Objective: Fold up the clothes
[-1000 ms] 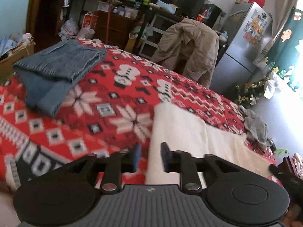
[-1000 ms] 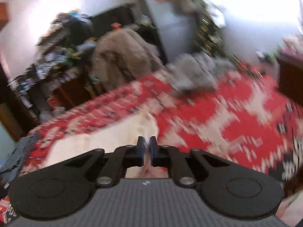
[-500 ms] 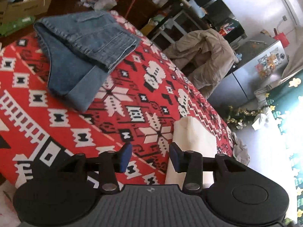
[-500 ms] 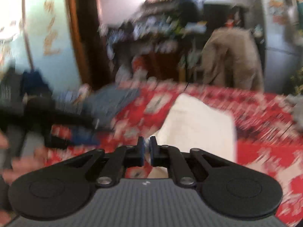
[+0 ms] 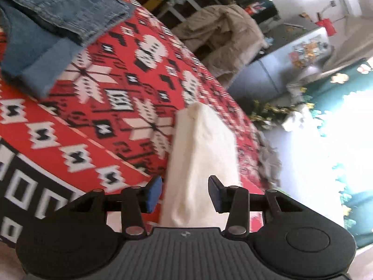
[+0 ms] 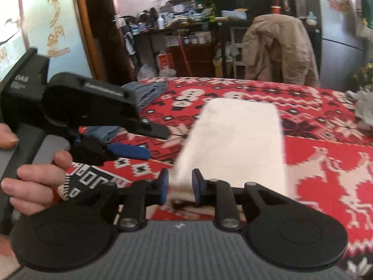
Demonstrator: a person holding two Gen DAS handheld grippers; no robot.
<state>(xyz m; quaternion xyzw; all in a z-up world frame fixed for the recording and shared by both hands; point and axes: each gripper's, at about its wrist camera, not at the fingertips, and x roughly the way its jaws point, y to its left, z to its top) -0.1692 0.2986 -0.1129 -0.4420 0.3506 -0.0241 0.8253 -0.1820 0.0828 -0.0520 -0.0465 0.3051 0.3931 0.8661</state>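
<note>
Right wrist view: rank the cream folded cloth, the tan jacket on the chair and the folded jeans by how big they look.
1. Cream folded cloth, largest, though nearest the camera.
2. Tan jacket, farther back.
3. Folded jeans, smallest, partly hidden behind the left gripper.

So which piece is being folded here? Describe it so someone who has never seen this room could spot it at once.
Start from the red patterned blanket that covers the bed. On it, nearest the cameras, lies the cream garment, folded into a long plain rectangle. The folded jeans farther off are blue denim and the crumpled grey cloth sits at the far edge; only this piece is pale and unpatterned.
</note>
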